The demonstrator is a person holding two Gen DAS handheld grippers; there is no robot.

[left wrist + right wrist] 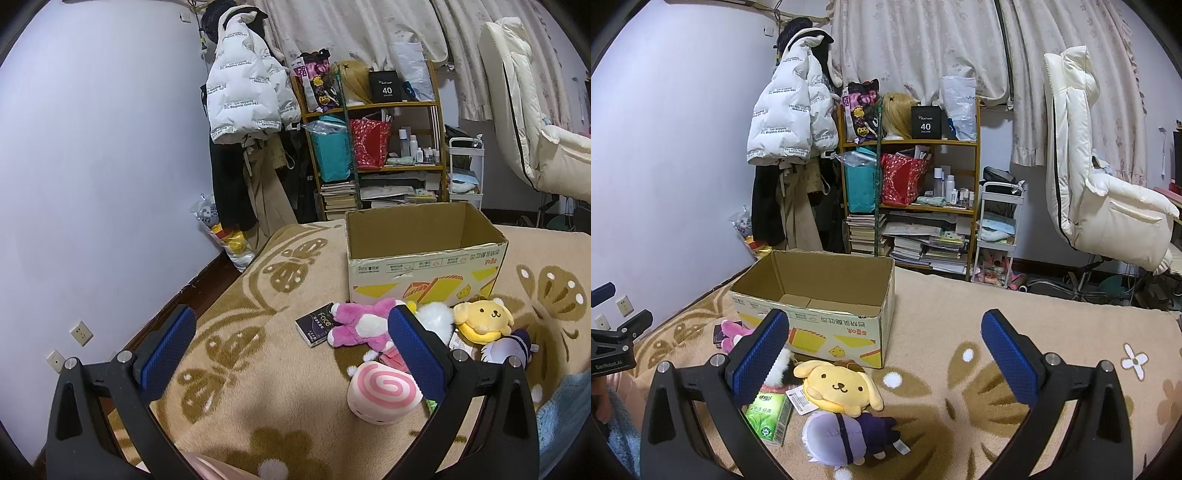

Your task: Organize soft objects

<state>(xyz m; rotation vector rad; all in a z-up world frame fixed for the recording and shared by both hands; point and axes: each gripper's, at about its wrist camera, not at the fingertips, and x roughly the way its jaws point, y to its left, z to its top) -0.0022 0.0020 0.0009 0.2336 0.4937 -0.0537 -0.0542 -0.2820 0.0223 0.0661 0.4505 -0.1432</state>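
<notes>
An open, empty cardboard box (424, 258) (816, 317) stands on the beige blanket. In front of it lie soft toys: a pink-and-white plush (358, 325) (733, 332), a pink swirl plush (382, 391), a white fluffy toy (437, 319), a yellow dog plush (482, 319) (838, 387) and a purple-and-white doll (508, 347) (846, 435). My left gripper (291, 343) is open and empty, held above the blanket left of the toys. My right gripper (886, 343) is open and empty, above the yellow dog and the doll.
A dark tissue pack (316, 323) and a green tissue pack (768, 417) lie among the toys. A wall (92, 166) runs along the left. Beyond the bed stand a cluttered shelf (912, 195), hung coats (790, 122), a white cart (997, 229) and a white chair (1100, 177).
</notes>
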